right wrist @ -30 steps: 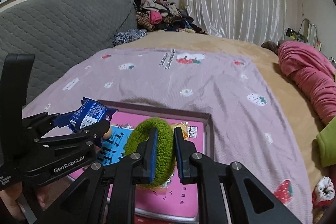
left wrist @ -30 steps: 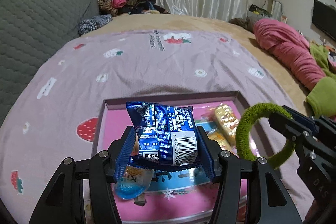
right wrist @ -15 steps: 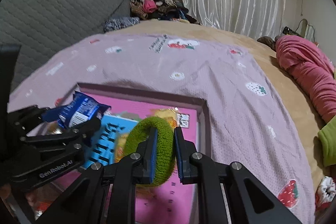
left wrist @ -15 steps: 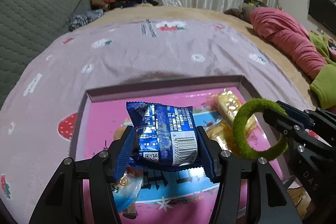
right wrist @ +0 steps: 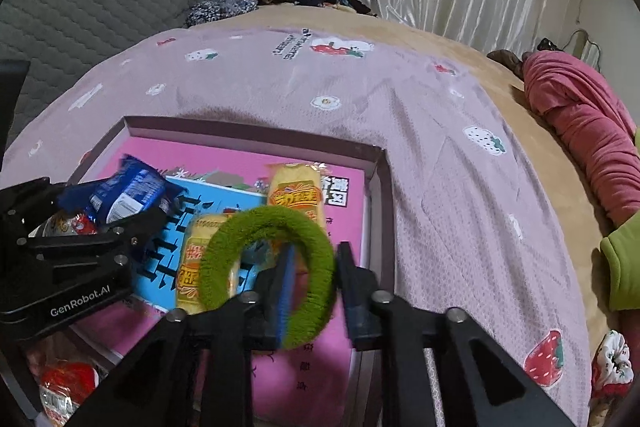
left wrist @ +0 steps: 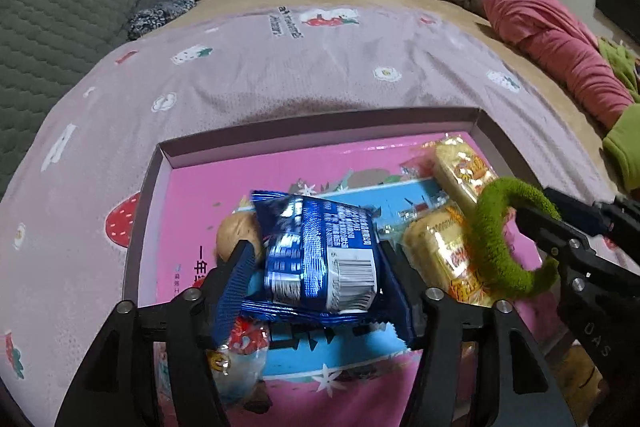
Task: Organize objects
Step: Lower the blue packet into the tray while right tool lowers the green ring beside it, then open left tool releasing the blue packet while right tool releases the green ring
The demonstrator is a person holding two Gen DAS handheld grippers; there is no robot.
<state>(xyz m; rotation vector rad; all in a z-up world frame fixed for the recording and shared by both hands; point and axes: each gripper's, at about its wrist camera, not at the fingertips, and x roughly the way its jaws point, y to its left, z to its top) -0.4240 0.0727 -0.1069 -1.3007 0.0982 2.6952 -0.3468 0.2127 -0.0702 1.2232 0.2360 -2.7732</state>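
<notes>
My left gripper [left wrist: 316, 267] is shut on a blue snack packet [left wrist: 320, 251] and holds it low over the pink tray [left wrist: 312, 129]. The packet also shows in the right wrist view [right wrist: 124, 193]. My right gripper [right wrist: 316, 283] has its jaws parted around a green fuzzy hair ring [right wrist: 268, 271], which hangs loosely on the left finger over the tray's right side [right wrist: 376, 167]. The ring also shows in the left wrist view [left wrist: 504, 243].
In the tray lie two yellow wrapped cakes [left wrist: 460, 171] [left wrist: 436, 251], a brown round thing [left wrist: 236, 231] and a small jelly cup [left wrist: 236, 359]. The tray sits on a purple strawberry blanket [left wrist: 280, 67]. A pink bundle [left wrist: 560, 43] lies at the right.
Both grippers have come down closer over the tray. The right gripper's jaws have opened, and the green ring now sits loose and tilted between them.
</notes>
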